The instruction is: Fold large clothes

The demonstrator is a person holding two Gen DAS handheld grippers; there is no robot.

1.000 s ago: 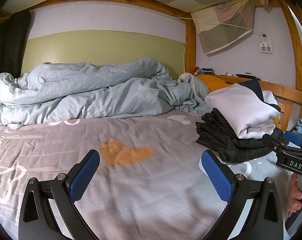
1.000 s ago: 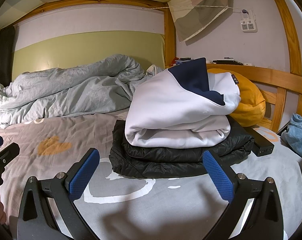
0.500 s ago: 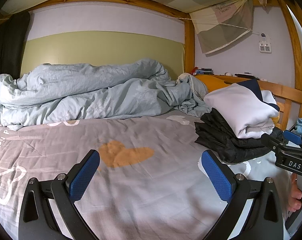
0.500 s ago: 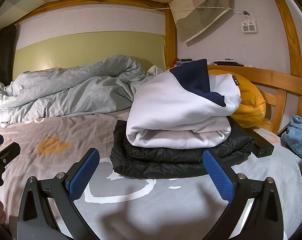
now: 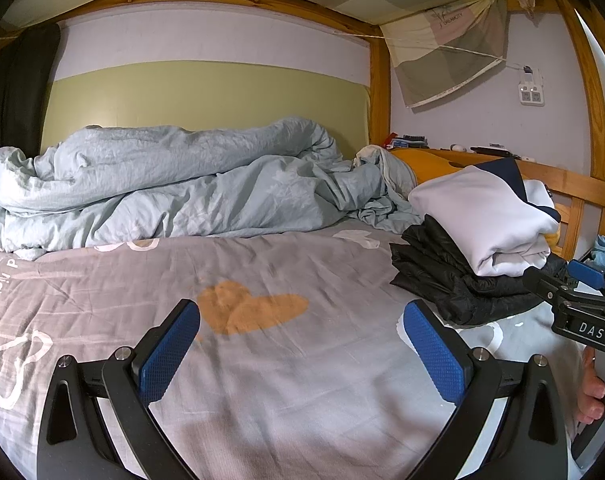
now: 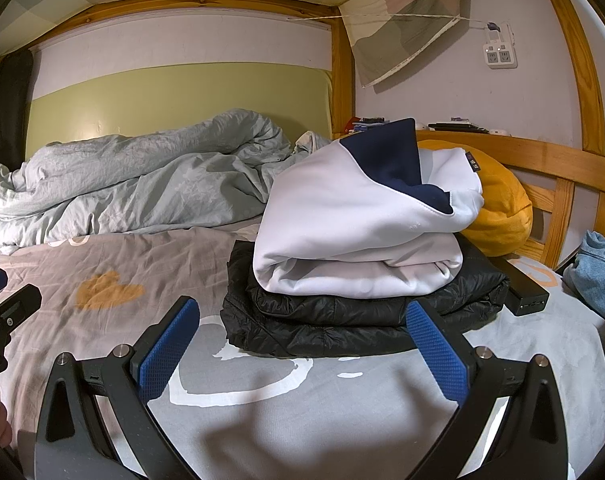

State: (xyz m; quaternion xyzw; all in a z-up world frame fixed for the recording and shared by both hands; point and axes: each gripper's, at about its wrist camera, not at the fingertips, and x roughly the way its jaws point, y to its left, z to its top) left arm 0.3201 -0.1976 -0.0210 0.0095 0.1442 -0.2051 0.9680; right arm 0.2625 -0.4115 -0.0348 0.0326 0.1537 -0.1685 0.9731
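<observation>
Seemingly near the close of the job, two large garments lay folded and stacked on the grey printed bedsheet [image 6: 322, 408] of a wooden bunk: a white hooded top with a navy hood lining [image 6: 362, 232] rested squarely on a black padded jacket [image 6: 342, 320], the pile sitting at centre of the right wrist view and at the right edge of the left wrist view. Both hand-held tools hung above the sheet with nothing between their blue pads. The right gripper [image 6: 302, 352] was spread wide just in front of the stack, apart from it, while the left gripper [image 5: 302, 356] was likewise released over a bare stretch of sheet near an orange heart print [image 5: 250, 308], well to the left of the clothes. A person's fingers [image 5: 592, 396] showed at the lower right of the left wrist view, wrapped around the other tool's handle. A crumpled pale blue duvet [image 5: 174, 188] filled the middle left of both frames, against the green headboard, and an orange cushion [image 6: 498, 212] sat behind the stack beside the bed rail. A dark power bank [image 6: 526, 300] lay touching the jacket's right end, and a blue denim item [image 6: 598, 276] sat crumpled at the far right edge; whether it awaited folding could not be told. Judged from the tidy stack, the folding visible was finished, with at most that denim piece left.
</observation>
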